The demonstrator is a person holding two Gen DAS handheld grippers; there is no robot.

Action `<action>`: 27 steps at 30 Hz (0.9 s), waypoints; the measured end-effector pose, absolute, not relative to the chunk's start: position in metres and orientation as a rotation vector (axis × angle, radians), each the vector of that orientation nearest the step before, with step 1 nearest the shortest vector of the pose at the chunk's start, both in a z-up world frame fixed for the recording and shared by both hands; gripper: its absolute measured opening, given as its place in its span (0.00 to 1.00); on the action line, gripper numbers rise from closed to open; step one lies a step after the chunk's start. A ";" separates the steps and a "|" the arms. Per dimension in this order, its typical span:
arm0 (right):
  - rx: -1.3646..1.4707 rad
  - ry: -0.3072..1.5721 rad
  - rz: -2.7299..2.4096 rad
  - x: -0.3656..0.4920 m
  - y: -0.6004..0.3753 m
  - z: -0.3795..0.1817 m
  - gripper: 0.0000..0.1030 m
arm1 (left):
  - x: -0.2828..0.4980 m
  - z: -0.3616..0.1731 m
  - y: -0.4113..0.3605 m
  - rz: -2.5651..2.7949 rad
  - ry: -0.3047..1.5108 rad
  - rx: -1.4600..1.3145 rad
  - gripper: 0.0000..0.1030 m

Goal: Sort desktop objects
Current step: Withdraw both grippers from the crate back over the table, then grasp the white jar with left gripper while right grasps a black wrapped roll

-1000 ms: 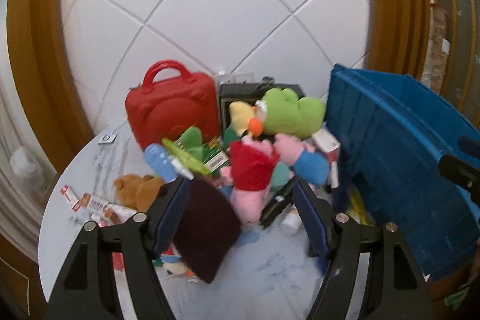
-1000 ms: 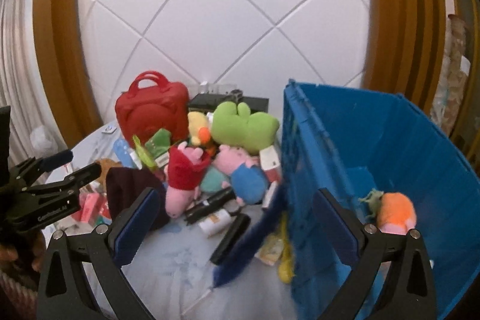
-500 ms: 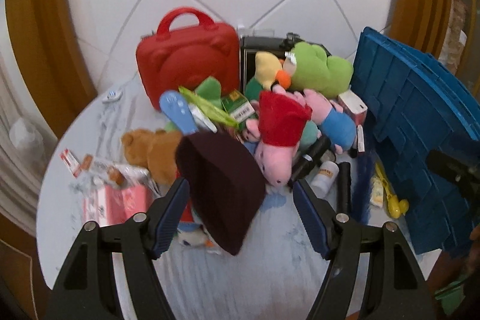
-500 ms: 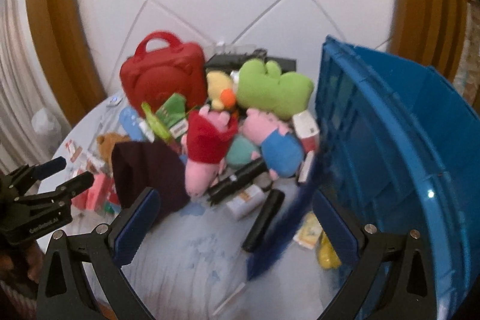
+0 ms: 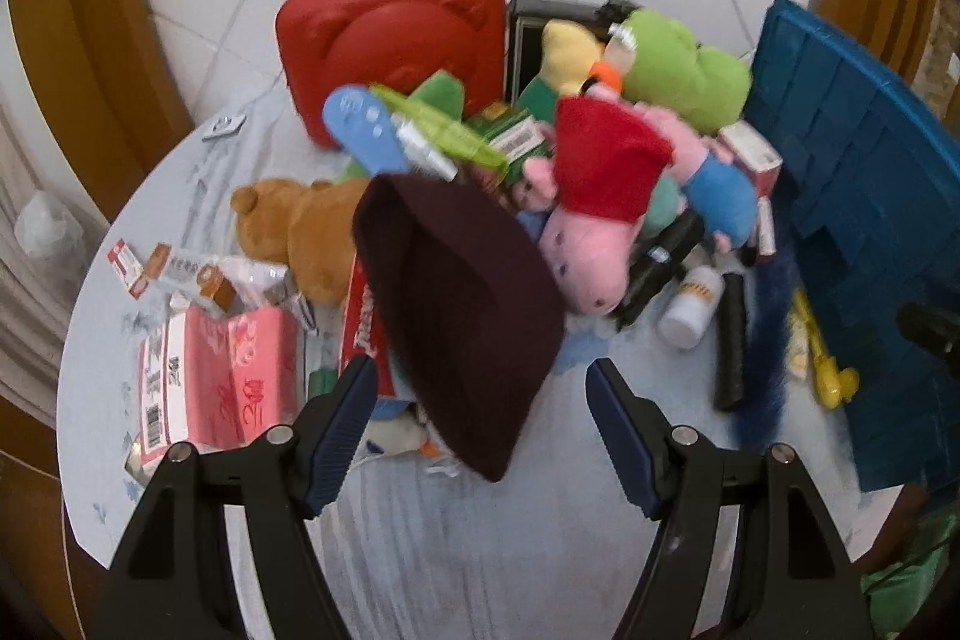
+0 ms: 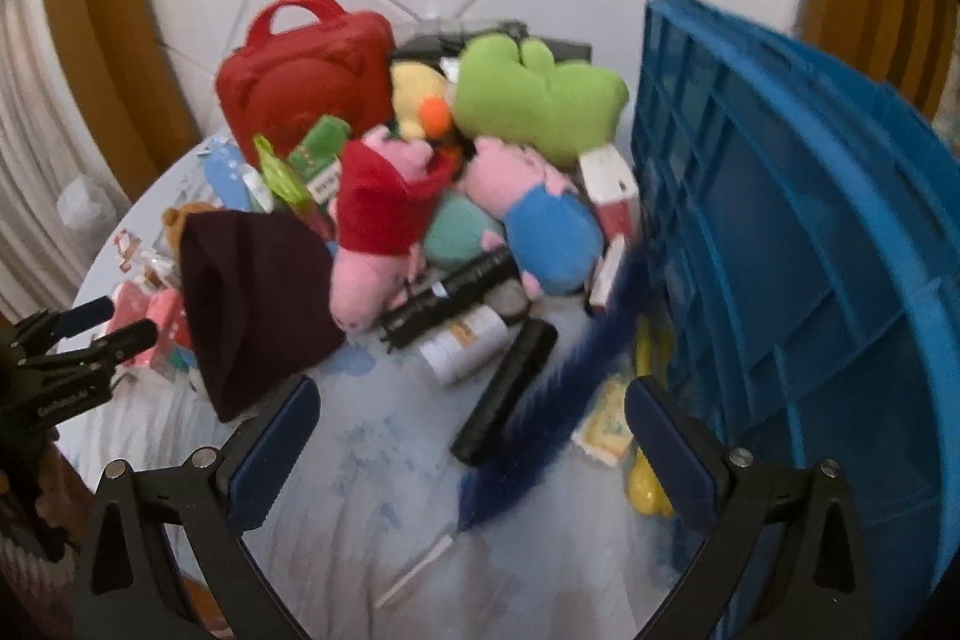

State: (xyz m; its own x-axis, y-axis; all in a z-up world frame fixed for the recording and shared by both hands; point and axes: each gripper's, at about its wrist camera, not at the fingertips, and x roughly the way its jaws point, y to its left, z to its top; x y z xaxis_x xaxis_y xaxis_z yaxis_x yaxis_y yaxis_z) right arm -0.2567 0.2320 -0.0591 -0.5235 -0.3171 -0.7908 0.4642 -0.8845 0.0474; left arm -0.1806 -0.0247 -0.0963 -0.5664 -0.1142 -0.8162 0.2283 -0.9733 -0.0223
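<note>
A heap of toys and small goods covers the round pale table (image 5: 456, 550). A dark maroon knit hat (image 5: 462, 304) lies at the front of the heap, its lower tip between the fingers of my open left gripper (image 5: 480, 418), which hangs above it without touching. Behind it lie a pink pig plush in red (image 5: 600, 202), a brown bear (image 5: 300, 226) and a green plush (image 5: 684, 70). My right gripper (image 6: 474, 442) is open over a dark blue feather (image 6: 540, 418) and a black cylinder (image 6: 510, 388). The hat (image 6: 252, 298) shows left of it.
A big blue crate (image 6: 798, 244) stands at the table's right edge. A red case (image 5: 390, 34) stands upright at the back against the white tiled wall. Pink packets (image 5: 222, 376) lie front left. A black torch (image 6: 450, 298) and white bottle (image 6: 462, 346) lie mid-table.
Both grippers have come down and tilted toward the table, so the heap looks closer and larger. The left one now straddles the tip of the maroon hat. Nothing on the table has moved.
</note>
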 end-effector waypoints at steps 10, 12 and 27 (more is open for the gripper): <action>1.347 0.179 -2.412 -0.269 0.236 -0.108 1.00 | -0.215 -0.143 -0.016 -2.712 0.111 1.494 0.69; 1.380 0.146 -2.435 -0.270 0.237 -0.117 1.00 | -0.225 -0.145 -0.005 -2.770 0.067 1.508 0.69; 1.628 -0.056 -2.564 -0.266 0.267 -0.166 0.72 | -0.320 -0.204 0.102 -3.016 -0.209 1.758 0.69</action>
